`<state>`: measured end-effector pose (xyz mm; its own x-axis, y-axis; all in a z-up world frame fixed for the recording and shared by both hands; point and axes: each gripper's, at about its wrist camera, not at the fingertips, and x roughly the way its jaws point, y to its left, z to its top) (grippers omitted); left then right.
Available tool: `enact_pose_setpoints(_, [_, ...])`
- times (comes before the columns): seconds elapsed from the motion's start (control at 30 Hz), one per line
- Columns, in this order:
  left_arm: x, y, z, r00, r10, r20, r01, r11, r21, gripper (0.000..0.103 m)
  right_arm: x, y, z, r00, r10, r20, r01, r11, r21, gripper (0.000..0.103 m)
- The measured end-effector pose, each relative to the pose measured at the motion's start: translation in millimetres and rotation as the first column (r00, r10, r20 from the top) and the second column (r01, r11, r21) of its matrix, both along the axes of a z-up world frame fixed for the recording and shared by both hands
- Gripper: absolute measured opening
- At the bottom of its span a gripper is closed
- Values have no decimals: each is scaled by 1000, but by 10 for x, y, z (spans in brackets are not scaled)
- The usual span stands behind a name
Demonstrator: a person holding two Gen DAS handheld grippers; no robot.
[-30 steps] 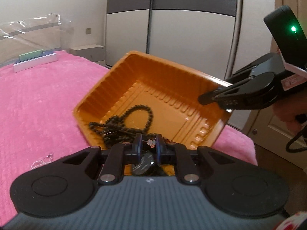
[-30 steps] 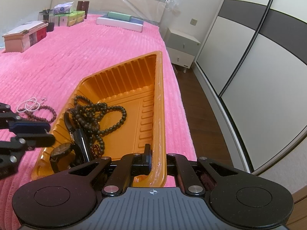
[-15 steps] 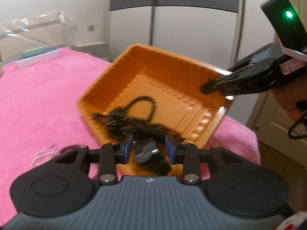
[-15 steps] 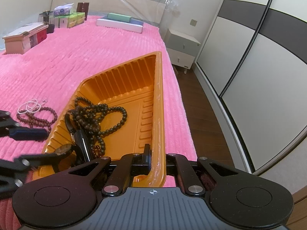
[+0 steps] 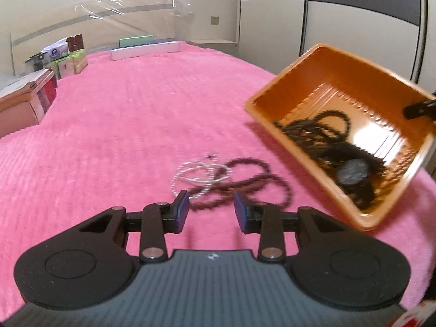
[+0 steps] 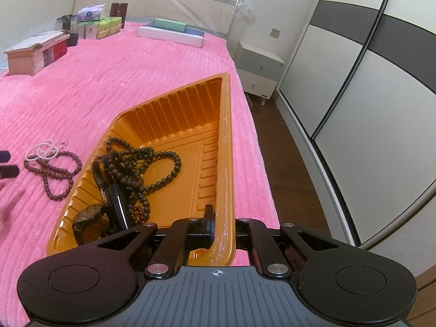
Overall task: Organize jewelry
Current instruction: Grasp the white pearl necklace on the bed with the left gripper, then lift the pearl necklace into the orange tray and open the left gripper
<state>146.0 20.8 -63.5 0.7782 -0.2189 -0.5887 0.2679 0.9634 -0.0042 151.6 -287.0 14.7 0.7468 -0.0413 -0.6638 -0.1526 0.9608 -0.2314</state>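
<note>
Ahead of the left gripper [image 5: 211,212], in the left wrist view, a dark reddish bead strand [image 5: 245,182] and a thin white bead loop [image 5: 196,174] lay loose on the ribbed pink bedspread [image 5: 122,125], left of the orange tray [image 5: 321,163]. Jaws spread, nothing held. Likely step: picking up the next piece; that calls for lowering over the strand and pinching.

Right wrist view: right gripper [image 6: 218,224] clamped on the tray's glossy ridged plastic rim. Inside the tray sat dark round beads [image 6: 141,160] and a black watch [image 6: 90,216], piled toward its left wall. Reddish strand [image 6: 54,169] lay just left of the tray.
</note>
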Motion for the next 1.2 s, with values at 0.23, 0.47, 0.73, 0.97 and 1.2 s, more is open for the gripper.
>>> enact_pose_setpoints(0.23, [254, -98, -81, 998, -57, 5, 57, 992, 110, 27, 1, 0, 4, 1000, 0, -4, 0, 1000, -8, 5])
enact_pose_setpoints(0.47, [379, -312, -233, 986, -166, -17, 164, 950, 266, 19, 19, 8, -14, 1000, -1, -7, 1, 1000, -13, 5])
enact_pose_setpoints(0.73, [448, -367, -262, 982, -184, -51, 191, 933, 307, 3, 21, 8, -14, 1000, -2, -8, 2, 1000, -13, 5])
enact_pose_setpoints(0.97, [331, -274, -103, 986, -164, -31, 166, 950, 265, 2, 25, 9, -16, 1000, 0, -6, 0, 1000, -11, 5])
enact_pose_setpoints(1.2, [278, -29, 291, 994, -112, 14, 109, 983, 146, 2, 23, 10, -13, 1000, 2, -2, -2, 1000, -13, 5])
